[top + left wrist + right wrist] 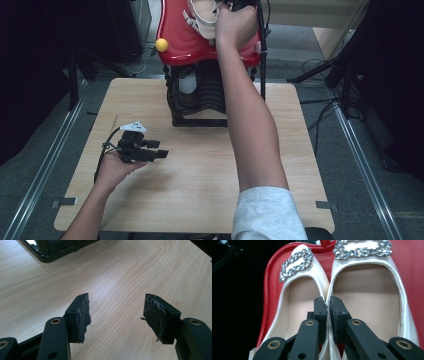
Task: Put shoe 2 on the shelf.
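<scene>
Black jaws of my right claw (327, 305) stand almost together, one jaw inside each of the white shoes (367, 295), and the two inner side walls of the pair are squeezed between the pads. So this claw is clenched on both shoes at once. They lie side by side on the red tray (270, 287), and their long axis runs straight away from me: the open heel ends are near my jaws, and the toes with the sparkling buckles (295, 263) point to the far side. I judge that a lift must go straight up, because the thin walls may slip out of the pads if I tilt.

From above, my right hand (235, 22) is stretched far over the tabletop (200, 165) to the top of the black rack (197, 102), so it is the hand at the shoes. My left claw (162, 153) rests low near me, well apart from the rack, released and holding nothing.
</scene>
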The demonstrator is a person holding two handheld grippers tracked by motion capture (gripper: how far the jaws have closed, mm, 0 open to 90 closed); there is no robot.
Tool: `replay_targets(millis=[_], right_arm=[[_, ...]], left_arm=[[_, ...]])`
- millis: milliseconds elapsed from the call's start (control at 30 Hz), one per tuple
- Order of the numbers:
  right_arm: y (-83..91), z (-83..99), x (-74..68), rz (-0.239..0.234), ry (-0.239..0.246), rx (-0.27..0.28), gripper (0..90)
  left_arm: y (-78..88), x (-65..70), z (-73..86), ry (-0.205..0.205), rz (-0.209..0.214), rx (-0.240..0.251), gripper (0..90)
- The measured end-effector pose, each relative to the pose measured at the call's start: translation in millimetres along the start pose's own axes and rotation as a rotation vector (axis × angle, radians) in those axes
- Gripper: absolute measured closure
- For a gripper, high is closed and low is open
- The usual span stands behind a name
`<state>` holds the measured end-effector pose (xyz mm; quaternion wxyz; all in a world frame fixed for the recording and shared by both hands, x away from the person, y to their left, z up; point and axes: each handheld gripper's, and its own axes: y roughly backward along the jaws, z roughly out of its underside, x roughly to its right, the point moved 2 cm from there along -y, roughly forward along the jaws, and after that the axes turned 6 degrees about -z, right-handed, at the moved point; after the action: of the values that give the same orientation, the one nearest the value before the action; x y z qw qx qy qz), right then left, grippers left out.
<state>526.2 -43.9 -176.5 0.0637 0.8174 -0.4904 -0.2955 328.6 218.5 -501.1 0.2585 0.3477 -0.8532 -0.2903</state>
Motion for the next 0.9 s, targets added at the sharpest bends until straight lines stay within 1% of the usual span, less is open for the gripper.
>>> replay_targets(millis=[33, 67, 133, 167, 267, 367, 433, 467, 500, 567, 633, 733, 800, 900], right_arm=[[-1.6, 1.3, -1.4, 0.005, -0.004, -0.001, 86.1], [-2.3, 2.5, -1.7, 0.008, -0.021, 0.002, 86.1], [-2.8, 3.6, -1.9, 0.015, -0.037, -0.001, 85.9], [-2.4, 4.3, -2.3, 0.02, -0.034, 0.003, 85.6], [-1.8, 5.4, -4.0, 0.025, -0.014, -0.006, 84.6], [-0.7, 5.6, -4.8, 0.018, 0.004, -0.027, 81.5], [0.8, 5.1, -5.2, 0.014, 0.024, -0.029, 78.4], [1.4, 4.7, -5.8, 0.021, 0.039, -0.032, 77.6], [2.0, 4.4, -6.4, 0.023, 0.055, -0.033, 75.8], [3.1, 4.1, -8.8, 0.016, 0.075, -0.039, 72.2], [3.8, 3.8, -9.1, 0.009, 0.085, -0.045, 69.8], [5.8, 2.6, -8.1, -0.013, 0.073, -0.057, 67.2], [8.4, 0.5, -7.4, -0.026, 0.078, -0.046, 65.6], [12.4, -3.2, -7.5, -0.047, 0.078, -0.051, 62.5]], left_arm=[[0.0, 0.2, 0.0, -0.003, -0.001, -0.002, 38.0], [-0.2, 0.3, 0.0, -0.002, -0.002, -0.002, 38.0], [-0.5, 0.3, 0.0, -0.001, -0.004, -0.005, 38.0], [-0.7, 0.4, 0.0, 0.0, -0.005, -0.005, 37.9], [-0.8, 0.5, -0.2, -0.003, -0.003, -0.004, 38.0], [-1.1, 0.7, -0.4, -0.002, -0.004, -0.003, 38.0], [-1.5, 0.9, -0.6, -0.002, -0.003, -0.005, 38.0], [-1.7, 0.9, -0.7, -0.005, -0.009, -0.011, 38.0], [-2.1, 0.8, -0.8, -0.01, -0.004, -0.013, 38.0], [-3.1, 0.7, -0.8, -0.015, -0.004, -0.02, 38.0], [-3.7, 0.3, -0.8, -0.016, -0.005, -0.024, 38.0], [-4.3, 0.1, -0.9, -0.016, -0.004, -0.027, 38.0], [-4.7, 0.6, -1.2, -0.012, -0.003, -0.023, 38.0], [-5.1, 0.7, -1.2, -0.012, -0.001, -0.024, 38.0]])
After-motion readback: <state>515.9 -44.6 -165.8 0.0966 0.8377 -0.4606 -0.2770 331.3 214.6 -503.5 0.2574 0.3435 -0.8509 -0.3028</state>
